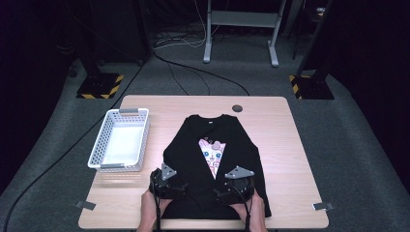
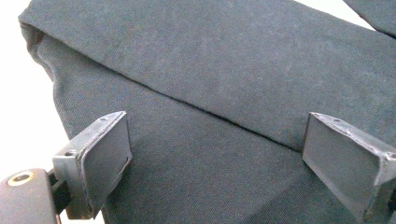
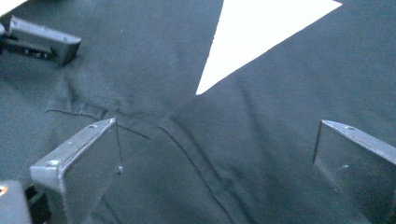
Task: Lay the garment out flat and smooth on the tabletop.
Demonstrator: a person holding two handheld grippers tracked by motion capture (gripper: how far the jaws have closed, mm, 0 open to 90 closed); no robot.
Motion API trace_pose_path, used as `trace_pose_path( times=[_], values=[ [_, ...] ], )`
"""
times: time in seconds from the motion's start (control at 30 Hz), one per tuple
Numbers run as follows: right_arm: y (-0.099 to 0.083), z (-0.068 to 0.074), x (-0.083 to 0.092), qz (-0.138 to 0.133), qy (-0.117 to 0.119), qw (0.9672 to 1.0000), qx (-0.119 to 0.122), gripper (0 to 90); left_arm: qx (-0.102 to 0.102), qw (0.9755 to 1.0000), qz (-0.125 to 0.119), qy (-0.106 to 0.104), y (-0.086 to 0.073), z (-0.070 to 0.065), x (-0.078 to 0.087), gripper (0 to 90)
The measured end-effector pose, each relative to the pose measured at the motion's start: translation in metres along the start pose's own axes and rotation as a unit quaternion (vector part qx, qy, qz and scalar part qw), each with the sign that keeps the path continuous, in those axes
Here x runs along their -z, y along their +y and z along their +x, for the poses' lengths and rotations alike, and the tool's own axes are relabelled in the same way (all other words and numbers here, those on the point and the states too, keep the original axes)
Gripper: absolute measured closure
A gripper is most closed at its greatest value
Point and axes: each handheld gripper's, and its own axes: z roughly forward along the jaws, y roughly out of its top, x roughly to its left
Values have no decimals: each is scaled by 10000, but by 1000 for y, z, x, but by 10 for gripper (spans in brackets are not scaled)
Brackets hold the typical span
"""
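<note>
High view: wooden table [image 1: 285, 145], grey carpet [image 1: 367, 159], dark room.

One black shirt [image 1: 212, 159] lies at the centre of the frame, one white basket [image 1: 102, 145] at its left, two grippers at the bottom, left [image 1: 167, 186] and right [image 1: 232, 189], on one wooden table [image 1: 285, 145]

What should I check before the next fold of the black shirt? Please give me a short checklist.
1. Both sleeves folded in over the black shirt: ok.
2. Left gripper open, jaws apart above the cloth: ok.
3. Right gripper open, nothing clamped: ok.
4. Both grippers at the shirt's near hem: ok.
5. Hem free of wrinkles: not ok, creases near the right gripper.
6. White basket clear of the shirt: ok.
</note>
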Motion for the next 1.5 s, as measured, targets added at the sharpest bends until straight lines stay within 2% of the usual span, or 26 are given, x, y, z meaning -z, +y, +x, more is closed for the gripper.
trace_pose_path(
  times=[0.1, 0.17, 0.2, 0.27, 0.33, 0.37, 0.5, 0.7, 0.73, 0.9, 1.1, 1.5],
  values=[
    [2, 7, -8, 91, 87, 9999, 79, 85, -6, 10000, 1, -2, 0, 0, 0, 83],
    [2, 10, -10, 103, 58, 9999, 99, 175, -5, 10000, -2, -1, 0, 0, 0, 84],
    [2, 12, -12, 128, 22, 9998, 139, 186, -5, 10000, -2, 0, 0, 0, 0, 85],
    [2, 13, -14, 203, 29, 9997, 155, 294, -14, 10000, 5, -1, 0, 0, 0, 86],
    [1, 12, -17, 321, 32, 9994, 131, 351, -5, 10000, -3, 0, 0, 0, 0, 86],
    [-1, 10, -18, 341, 176, 9992, 50, 385, -4, 10000, -3, 0, 0, 0, 0, 86],
    [-2, 4, -15, 295, 362, 9989, -47, 546, -1, 10000, -5, 0, 0, 0, 0, 86],
    [-3, -2, -13, 248, 520, 9982, -136, 726, -18, 10000, 5, 2, 0, 0, 0, 88],
    [-3, -2, -13, 262, 408, 9988, -108, 743, -8, 10000, -3, 3, 0, 0, 0, 88],
    [-5, -6, -9, 186, 401, 9990, -97, 796, -8, 10000, 0, 5, 0, 0, 0, 89],
    [-3, -11, -1, 61, 324, 9994, -72, 800, -9, 10000, 1, 7, 0, 0, 0, 90],
    [-2, -27, 20, -187, 120, 9995, -211, 804, 10, 10000, -15, 16, 0, 0, 0, 94]
  ],
)
